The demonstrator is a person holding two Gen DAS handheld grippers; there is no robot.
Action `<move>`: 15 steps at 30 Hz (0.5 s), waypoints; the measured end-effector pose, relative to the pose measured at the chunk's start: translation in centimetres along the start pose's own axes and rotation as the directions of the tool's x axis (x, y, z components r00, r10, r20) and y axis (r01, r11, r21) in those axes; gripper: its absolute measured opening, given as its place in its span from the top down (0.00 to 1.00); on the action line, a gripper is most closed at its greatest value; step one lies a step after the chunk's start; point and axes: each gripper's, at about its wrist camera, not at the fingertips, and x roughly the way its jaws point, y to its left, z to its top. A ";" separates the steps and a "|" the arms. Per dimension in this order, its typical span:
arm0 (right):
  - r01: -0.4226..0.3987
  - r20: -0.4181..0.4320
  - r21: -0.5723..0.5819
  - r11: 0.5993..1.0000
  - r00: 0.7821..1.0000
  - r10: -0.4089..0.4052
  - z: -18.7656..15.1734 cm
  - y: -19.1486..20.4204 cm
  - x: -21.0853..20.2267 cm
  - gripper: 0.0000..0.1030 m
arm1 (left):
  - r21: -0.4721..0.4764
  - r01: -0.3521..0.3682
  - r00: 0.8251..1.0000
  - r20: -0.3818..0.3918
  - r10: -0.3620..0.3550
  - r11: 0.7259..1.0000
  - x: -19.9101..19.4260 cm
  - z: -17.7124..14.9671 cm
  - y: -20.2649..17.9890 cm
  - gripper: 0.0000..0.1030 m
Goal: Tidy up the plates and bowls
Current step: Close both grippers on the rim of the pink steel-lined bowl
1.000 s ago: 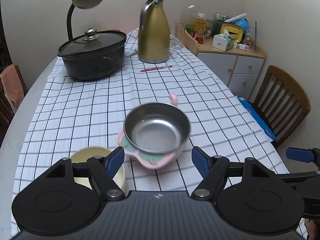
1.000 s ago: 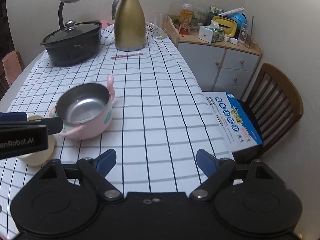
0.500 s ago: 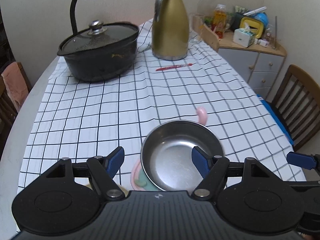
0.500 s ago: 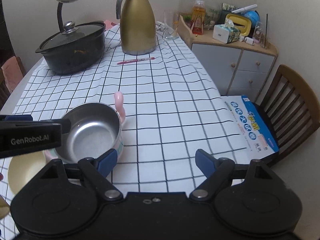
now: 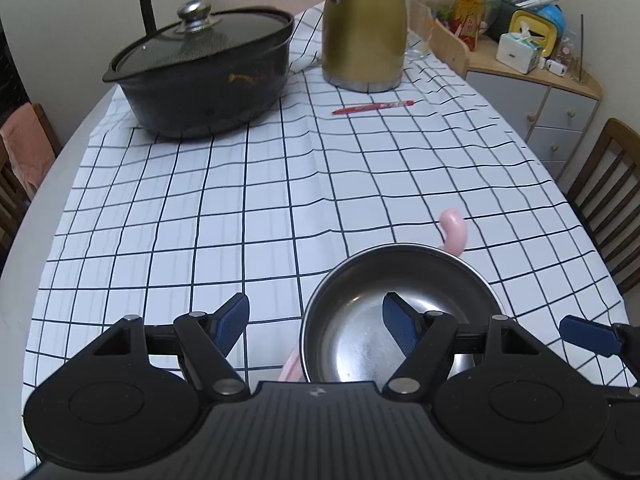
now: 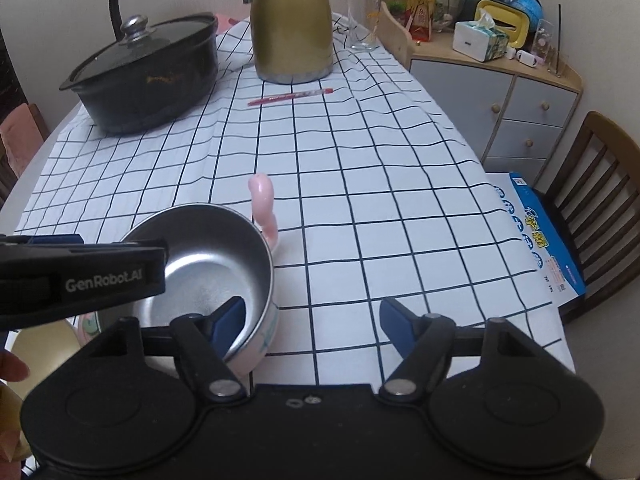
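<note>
A steel bowl (image 5: 400, 300) with a pink outer shell and a pink handle (image 5: 454, 232) sits on the checked tablecloth near the front edge. My left gripper (image 5: 316, 320) is open and straddles the bowl's left rim, its right finger inside the bowl. My right gripper (image 6: 312, 320) straddles the right wall of the same bowl (image 6: 208, 256), left finger inside. Its jaws are closing, but the pads do not press on the wall. A cream bowl (image 6: 40, 344) lies at the lower left, partly hidden behind the left gripper's body (image 6: 80, 276).
A black lidded pot (image 5: 204, 80), a gold jug (image 5: 364, 28) and a red pen (image 5: 372, 107) stand at the table's far end, with a drinking glass (image 6: 362, 20) beside the jug. To the right are a cabinet (image 6: 520, 96), a wooden chair (image 6: 600, 200) and a blue box (image 6: 536, 240).
Both grippers have moved forward and down onto the steel bowl, one over each side of its rim. The right jaws have narrowed a little. The cream bowl has left the left wrist view.
</note>
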 end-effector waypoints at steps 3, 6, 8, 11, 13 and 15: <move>-0.002 -0.013 -0.001 1.000 1.000 0.002 0.2 0.3 0.7 0.36 | -0.009 -0.002 1.000 -0.019 0.002 1.000 1.0 0.2 0.2 0.35; -0.004 -0.026 -0.011 1.000 1.000 0.003 0.2 0.8 1.2 0.41 | -0.008 0.003 0.999 -0.040 -0.004 1.000 1.7 0.3 0.4 0.43; -0.009 -0.037 -0.008 1.000 0.999 0.009 0.3 1.0 1.5 0.47 | 0.001 0.001 0.999 -0.048 -0.001 1.000 2.1 0.3 0.3 0.51; -0.015 -0.046 -0.005 1.000 0.999 0.015 0.3 1.3 1.8 0.55 | 0.003 -0.001 0.998 -0.070 0.001 1.000 2.5 0.2 0.4 0.65; -0.018 -0.054 -0.003 1.000 0.998 0.018 0.3 1.5 2.0 0.62 | -0.001 0.006 0.997 -0.079 -0.006 1.000 2.7 0.1 0.5 0.70; -0.024 -0.062 0.002 1.000 0.998 0.024 0.2 1.6 2.1 0.67 | -0.002 0.007 0.996 -0.085 -0.008 1.000 2.8 0.0 0.5 0.78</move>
